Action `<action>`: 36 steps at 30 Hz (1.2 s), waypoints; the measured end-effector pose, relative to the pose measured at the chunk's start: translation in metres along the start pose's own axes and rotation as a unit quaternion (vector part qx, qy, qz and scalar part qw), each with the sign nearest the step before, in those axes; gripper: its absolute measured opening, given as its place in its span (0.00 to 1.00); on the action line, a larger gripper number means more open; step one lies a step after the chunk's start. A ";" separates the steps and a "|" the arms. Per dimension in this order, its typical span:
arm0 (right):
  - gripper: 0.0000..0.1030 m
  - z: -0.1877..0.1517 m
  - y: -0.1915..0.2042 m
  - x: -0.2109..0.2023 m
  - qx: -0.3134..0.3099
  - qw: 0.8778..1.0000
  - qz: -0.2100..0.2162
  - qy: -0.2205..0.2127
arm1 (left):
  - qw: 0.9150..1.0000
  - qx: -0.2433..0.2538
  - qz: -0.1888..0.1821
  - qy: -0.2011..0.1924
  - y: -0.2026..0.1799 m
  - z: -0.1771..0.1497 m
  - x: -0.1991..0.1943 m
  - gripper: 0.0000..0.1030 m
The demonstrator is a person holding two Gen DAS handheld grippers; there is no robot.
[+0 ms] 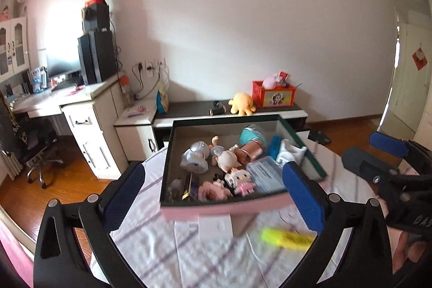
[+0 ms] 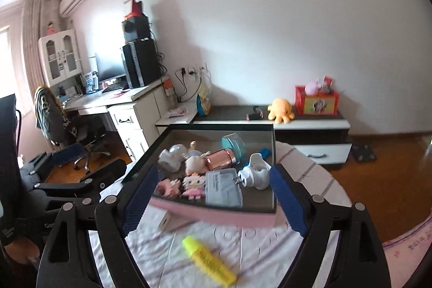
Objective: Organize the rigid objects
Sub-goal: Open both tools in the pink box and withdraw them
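Pink-walled box (image 2: 216, 216), dark-rimmed, grey-lined, lying on a white quilted bed cover (image 2: 167, 255) with faint purple stripes; taken as landmark for all entries below.

Inside the box, far half: pale blue round figure (image 1: 195, 155); small baby doll (image 1: 225, 155), lying down; rose-gold cylinder with teal cap (image 2: 229, 151), on its side; blue block (image 1: 275, 147) at the far right corner.

Inside the box, near half: pink fuzzy item (image 2: 167, 186); pink-and-white brick-built cat figure (image 2: 193, 186) just beside it; clear flat case with a printed label (image 2: 224, 188); white plastic device (image 2: 256, 173) to the right of the case.

Outside the box, in front of its near wall: yellow highlighter (image 2: 209, 259), lying flat on the cover, apart from the box. Small white carton (image 2: 164, 220), partly under the box's near left corner.

Left tool (image 1: 216, 199): blue-padded fingers (image 1: 302, 196) spread wide apart, empty, framing the near wall of the box, not touching it as far as visible.

Right tool (image 2: 213, 203): blue-padded fingers (image 2: 140, 200) likewise spread wide, empty, flanking the near wall of the box; contact with the rim cannot be told.

Beyond the box: low black-and-white cabinet (image 2: 310, 126) bearing a yellow plush octopus (image 2: 280, 108) and a red storage crate (image 2: 317, 100). Left of the box: white worktop (image 2: 108, 99) with computer tower and office chair.
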State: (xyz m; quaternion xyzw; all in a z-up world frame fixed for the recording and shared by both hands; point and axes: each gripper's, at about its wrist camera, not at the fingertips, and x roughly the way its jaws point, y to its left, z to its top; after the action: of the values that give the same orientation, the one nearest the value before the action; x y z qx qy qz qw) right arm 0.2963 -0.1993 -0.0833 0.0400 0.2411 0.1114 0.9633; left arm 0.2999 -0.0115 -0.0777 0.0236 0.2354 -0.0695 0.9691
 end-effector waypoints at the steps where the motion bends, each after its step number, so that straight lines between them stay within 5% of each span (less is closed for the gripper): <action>1: 0.90 -0.004 0.005 -0.011 -0.008 1.000 -0.014 -0.006 | 1.000 0.000 0.001 -0.006 -0.002 -0.003 -0.012 1.00; 3: 1.00 -0.014 0.014 -0.035 -0.016 1.000 -0.014 -0.020 | 1.000 0.002 0.003 -0.018 -0.007 -0.010 -0.037 1.00; 17: 1.00 -0.058 0.044 -0.159 -0.023 0.996 -0.040 -0.082 | 0.996 -0.006 0.022 -0.092 -0.019 -0.048 -0.165 1.00; 36: 1.00 -0.072 0.059 -0.215 -0.035 0.991 -0.049 -0.118 | 0.986 0.000 0.050 -0.158 -0.028 -0.057 -0.227 1.00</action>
State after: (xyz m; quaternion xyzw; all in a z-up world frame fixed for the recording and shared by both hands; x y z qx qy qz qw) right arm 0.0660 -0.1903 -0.0411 0.0072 0.1238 0.0670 0.9900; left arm 0.0703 -0.0067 -0.0248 0.0244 0.0778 -0.0243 0.9964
